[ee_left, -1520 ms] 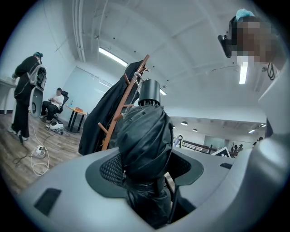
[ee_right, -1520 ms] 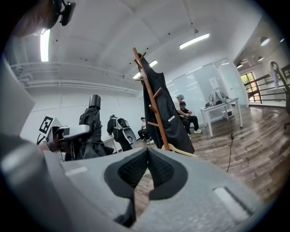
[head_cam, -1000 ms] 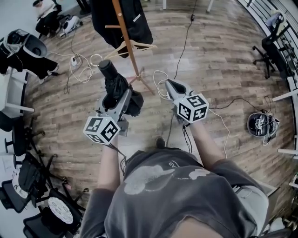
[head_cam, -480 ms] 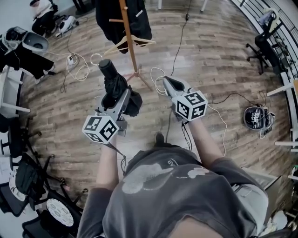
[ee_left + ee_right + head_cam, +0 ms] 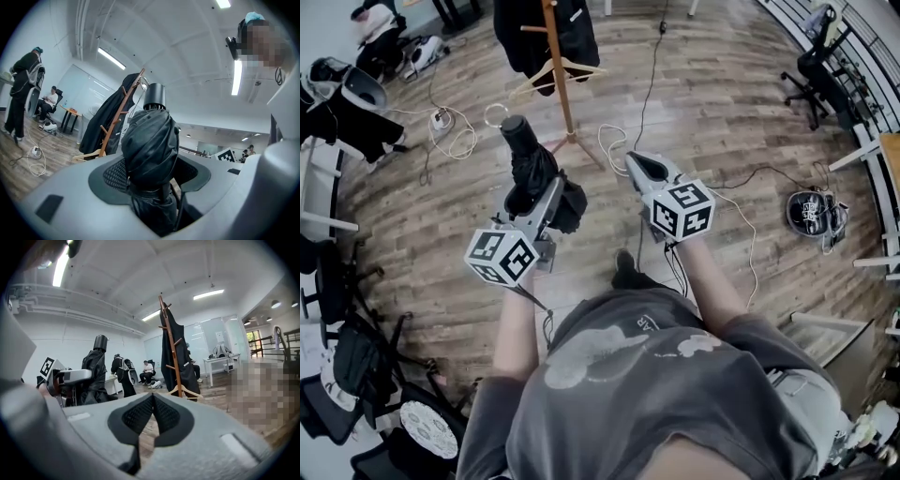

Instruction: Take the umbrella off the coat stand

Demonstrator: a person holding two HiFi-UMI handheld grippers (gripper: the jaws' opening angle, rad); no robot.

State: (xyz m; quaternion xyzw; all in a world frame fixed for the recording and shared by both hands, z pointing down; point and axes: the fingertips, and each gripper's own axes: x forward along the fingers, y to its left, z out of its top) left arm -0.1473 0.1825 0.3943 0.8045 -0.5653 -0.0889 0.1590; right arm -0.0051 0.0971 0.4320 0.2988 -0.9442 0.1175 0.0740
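A folded black umbrella [image 5: 529,167] stands upright between the jaws of my left gripper [image 5: 546,192], which is shut on its lower part. Its capped top points up, and it hangs free of the wooden coat stand [image 5: 560,73] behind it. In the left gripper view the umbrella [image 5: 150,140] fills the space between the pads, with the coat stand [image 5: 117,119] further back on the left. My right gripper [image 5: 634,162] is to the right of the umbrella, its jaws together and holding nothing. The right gripper view shows its closed pads [image 5: 153,412], the coat stand [image 5: 171,348] ahead and the held umbrella [image 5: 97,369] at the left.
A black coat [image 5: 530,33] and a wooden hanger [image 5: 546,73] hang on the stand. Cables [image 5: 459,141] loop over the wooden floor around its base. A helmet [image 5: 811,213] lies to the right, office chairs [image 5: 814,70] stand at the far right, and people are at the back left.
Both grippers, with the umbrella in the left one, have drawn back from the coat stand, which now sits farther up in the head view. The grip is unchanged.
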